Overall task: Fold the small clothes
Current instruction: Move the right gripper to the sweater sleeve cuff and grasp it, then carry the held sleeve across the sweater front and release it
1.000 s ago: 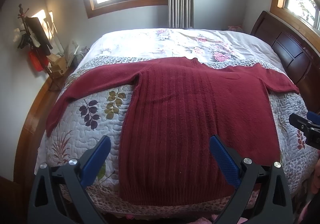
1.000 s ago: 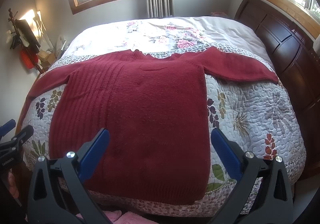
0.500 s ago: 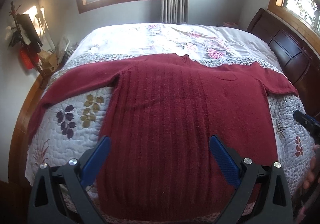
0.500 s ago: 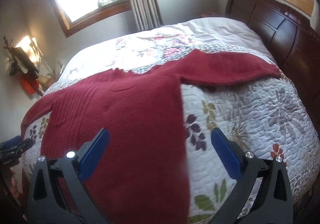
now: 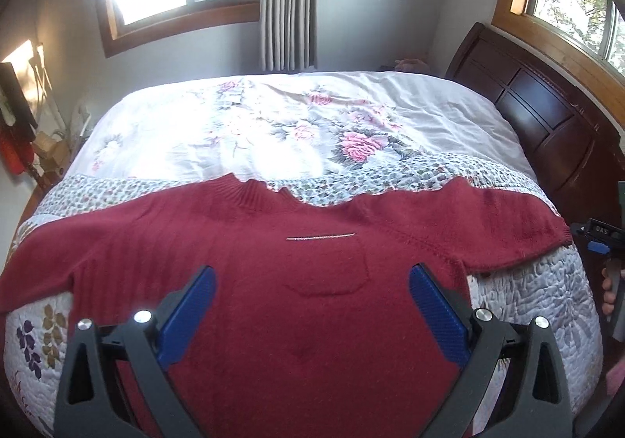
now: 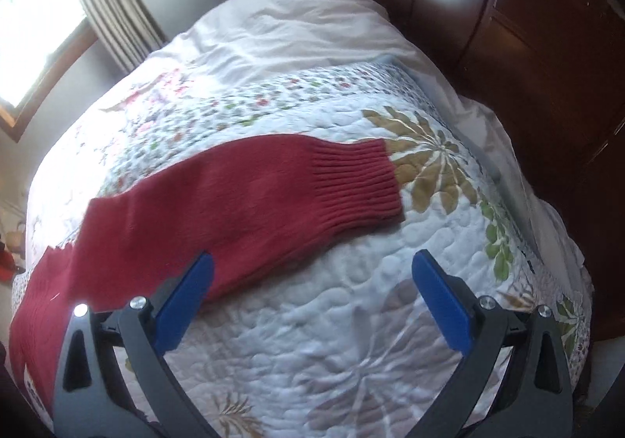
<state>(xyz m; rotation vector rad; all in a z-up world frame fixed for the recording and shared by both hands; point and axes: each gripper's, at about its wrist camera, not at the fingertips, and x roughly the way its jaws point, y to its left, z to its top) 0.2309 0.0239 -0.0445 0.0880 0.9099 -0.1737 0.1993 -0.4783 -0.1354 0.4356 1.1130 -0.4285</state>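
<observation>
A dark red knitted sweater point(image 5: 312, 305) lies flat on the quilted bed, collar toward the far side, sleeves spread left and right. My left gripper point(image 5: 312, 305) hovers open over the sweater's chest, blue pads wide apart, holding nothing. In the right wrist view the sweater's right sleeve point(image 6: 250, 203) stretches across the quilt, its ribbed cuff point(image 6: 355, 184) pointing toward the headboard. My right gripper point(image 6: 312, 297) is open above the quilt just this side of the sleeve, left pad over the sleeve's edge. The right gripper's tip point(image 5: 597, 239) also shows at the left wrist view's right edge.
The bed carries a floral quilt point(image 6: 351, 321) and a white flowered sheet point(image 5: 273, 125). A dark wooden headboard point(image 6: 527, 47) runs along the right side. Windows and a grey curtain point(image 5: 287, 0) stand behind. A cluttered nightstand point(image 5: 43, 153) sits at the left.
Both grippers moved forward over the bed. The left one went from the hem to the chest. The right one swung right toward the right sleeve and cuff. Both stayed open.
</observation>
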